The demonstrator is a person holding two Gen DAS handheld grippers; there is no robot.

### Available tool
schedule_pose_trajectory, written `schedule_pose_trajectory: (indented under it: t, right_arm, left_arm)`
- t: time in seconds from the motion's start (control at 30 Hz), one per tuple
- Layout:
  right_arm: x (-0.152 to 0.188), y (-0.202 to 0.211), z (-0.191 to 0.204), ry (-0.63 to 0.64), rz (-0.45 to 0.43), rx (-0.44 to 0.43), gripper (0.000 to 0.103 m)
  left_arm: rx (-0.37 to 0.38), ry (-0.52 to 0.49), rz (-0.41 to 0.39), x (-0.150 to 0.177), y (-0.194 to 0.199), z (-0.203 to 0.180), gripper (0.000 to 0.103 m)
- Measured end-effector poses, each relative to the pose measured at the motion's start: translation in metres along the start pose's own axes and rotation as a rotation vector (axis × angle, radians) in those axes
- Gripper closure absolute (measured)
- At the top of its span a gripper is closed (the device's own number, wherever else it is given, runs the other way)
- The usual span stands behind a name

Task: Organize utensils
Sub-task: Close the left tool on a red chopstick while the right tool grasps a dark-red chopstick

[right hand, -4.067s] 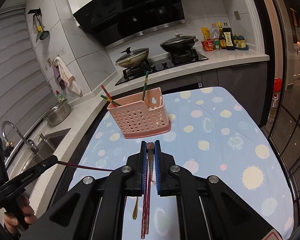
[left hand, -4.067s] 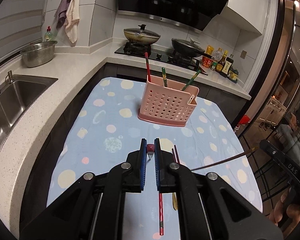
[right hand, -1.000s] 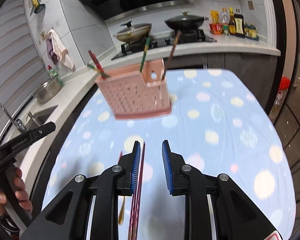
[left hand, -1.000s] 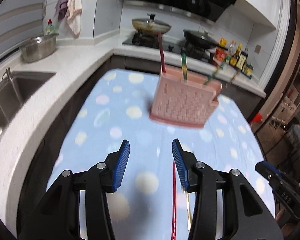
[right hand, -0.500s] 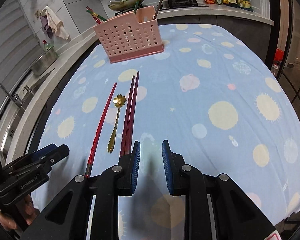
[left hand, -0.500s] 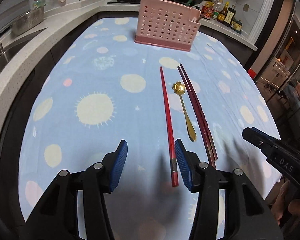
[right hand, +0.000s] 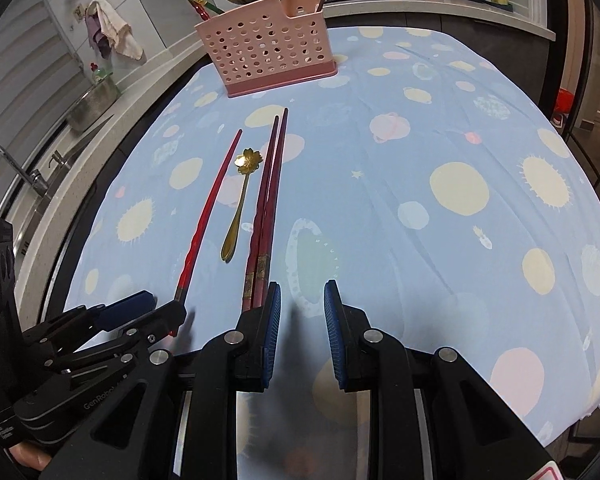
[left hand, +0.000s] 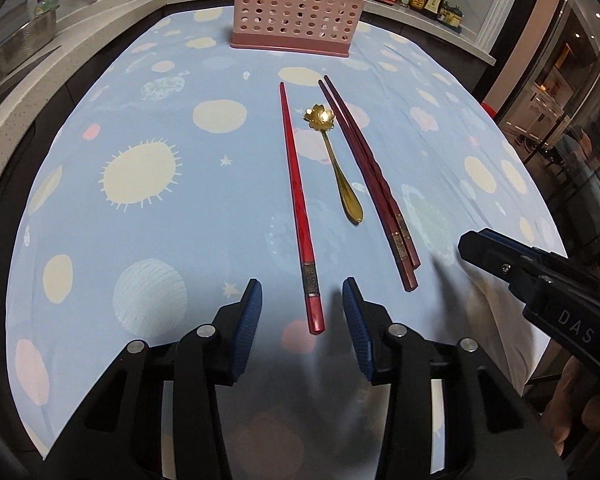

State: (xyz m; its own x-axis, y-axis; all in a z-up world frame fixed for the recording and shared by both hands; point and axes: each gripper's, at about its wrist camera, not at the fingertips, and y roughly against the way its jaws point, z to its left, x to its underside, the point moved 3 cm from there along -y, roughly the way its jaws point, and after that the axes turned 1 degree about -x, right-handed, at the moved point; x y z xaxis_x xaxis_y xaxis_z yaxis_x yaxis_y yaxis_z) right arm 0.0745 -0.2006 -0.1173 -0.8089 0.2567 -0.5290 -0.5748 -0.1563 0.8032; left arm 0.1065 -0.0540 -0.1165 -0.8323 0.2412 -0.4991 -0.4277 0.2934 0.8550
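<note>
The left tongs (left hand: pixel 302 312), jaws just narrowed but not gripping, straddle the near end of the single red chopstick (left hand: pixel 298 200) on the worktop (left hand: pixel 100 240). The right tongs (right hand: pixel 298 312) stand slightly open and empty, just right of the paired dark-red chopsticks (right hand: pixel 266 208). Risks: the thin stick may roll or pivot at closure, and the right tongs may nudge the pair into the gold spoon (right hand: pixel 238 208), well short of the pink holder (right hand: pixel 266 52).

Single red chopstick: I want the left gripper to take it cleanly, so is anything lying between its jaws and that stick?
Nothing visible. The left gripper has open jaws, which have just been closing, on either side of the single red chopstick's near end. The gold spoon lies apart, to its right.
</note>
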Motion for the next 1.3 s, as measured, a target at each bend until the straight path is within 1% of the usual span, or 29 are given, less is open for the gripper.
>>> schedule_pose_trajectory:
  t: [0.03, 0.13, 0.37, 0.43, 0.73, 1.3]
  right_arm:
    - [0.000, -0.001, 0.001, 0.005, 0.002, -0.001, 0.080]
    - [0.001, -0.004, 0.005, 0.019, 0.010, -0.005, 0.080]
    - [-0.001, -0.015, 0.013, 0.045, 0.028, -0.008, 0.080]
    - [-0.002, -0.019, 0.015, 0.053, 0.034, -0.007, 0.080]
    - [-0.006, -0.034, 0.020, 0.076, 0.047, -0.002, 0.080]
    - [-0.010, -0.040, 0.017, 0.085, 0.036, 0.019, 0.081]
  left_arm:
    - [0.000, 0.001, 0.008, 0.001, -0.002, 0.000, 0.072]
    - [-0.008, 0.003, 0.002, 0.001, -0.003, 0.002, 0.079]
    - [-0.005, 0.024, 0.002, -0.001, -0.004, 0.009, 0.093]
    - [-0.004, 0.029, 0.002, -0.002, -0.004, 0.010, 0.095]
    - [-0.005, 0.026, 0.002, -0.002, -0.004, 0.010, 0.095]
    - [-0.002, 0.030, -0.004, -0.001, -0.005, 0.011, 0.095]
